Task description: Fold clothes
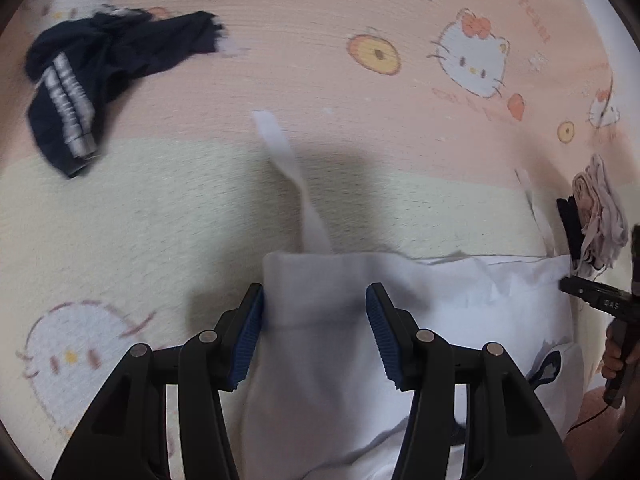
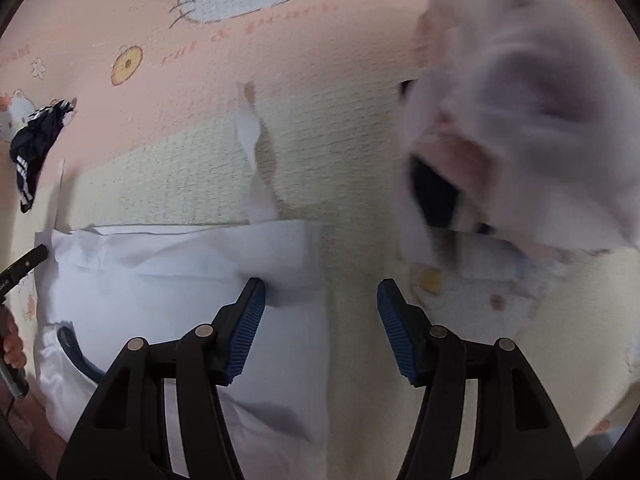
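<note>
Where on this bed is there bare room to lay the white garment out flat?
The widest bare patch of the cartoon-cat sheet lies beyond the white garment, between the dark striped garment on the left and the pale clothes pile on the right. It is crowded by that pile, near the right gripper.

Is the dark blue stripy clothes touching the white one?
Apart. The left wrist view shows the navy striped garment far up left, with bare blanket between it and the white garment.

Soft, even indoor light; heavy fisheye bending and dark vignette at corners.
Smeared by motion blur at upper right of right-wrist view; faint shadow on blanket (image 1: 340,184) mid-frame.
</note>
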Available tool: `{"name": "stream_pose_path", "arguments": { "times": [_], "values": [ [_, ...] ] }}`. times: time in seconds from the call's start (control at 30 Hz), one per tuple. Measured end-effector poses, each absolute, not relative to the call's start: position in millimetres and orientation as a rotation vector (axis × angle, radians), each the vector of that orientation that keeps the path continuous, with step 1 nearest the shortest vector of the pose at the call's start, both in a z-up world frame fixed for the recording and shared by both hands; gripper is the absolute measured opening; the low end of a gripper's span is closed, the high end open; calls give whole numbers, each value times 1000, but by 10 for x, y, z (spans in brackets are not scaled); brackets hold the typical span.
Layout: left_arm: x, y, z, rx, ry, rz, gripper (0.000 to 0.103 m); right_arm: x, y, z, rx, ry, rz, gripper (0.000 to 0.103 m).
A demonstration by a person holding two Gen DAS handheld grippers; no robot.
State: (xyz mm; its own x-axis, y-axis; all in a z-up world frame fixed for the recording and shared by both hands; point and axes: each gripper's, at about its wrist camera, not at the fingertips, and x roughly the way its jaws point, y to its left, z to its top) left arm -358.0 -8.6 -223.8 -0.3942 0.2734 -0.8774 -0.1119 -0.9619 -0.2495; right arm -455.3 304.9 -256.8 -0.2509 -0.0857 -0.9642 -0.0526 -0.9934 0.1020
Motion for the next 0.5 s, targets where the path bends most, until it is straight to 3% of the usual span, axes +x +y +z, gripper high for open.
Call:
{"name": "stream_pose_path", "arguments": {
  "times": [0.07, 0.1, 0.13, 0.2, 0.23, 0.5],
  "values": [
    [-3607, -43, -2251, -1551, -200, 2451, 49, -4626, 2979, -2639, 1885, -156, -2466, 64],
    [-3625, -23, -2249, -1553, -192, 2445, 36, -4640, 2922, -2624, 1855, -129, -2468, 60],
    [-3645, -4, -2243, -1560, -187, 2433, 5, -4654, 2864, -2610, 1825, -102, -2468, 49],
    [-3618, 8, -2145, -1537, -167, 2430, 6, -4681, 2751, -2579, 1766, -52, -2467, 16],
    [-3599, 11, -2088, -1521, -156, 2430, 6, -4678, 2713, -2532, 1751, -55, -2458, 8],
    [-2865, -82, -1255, -1320, -102, 2461, 6, -4110, 2500, -1774, 1506, -99, -2512, 8]
  ]
}}
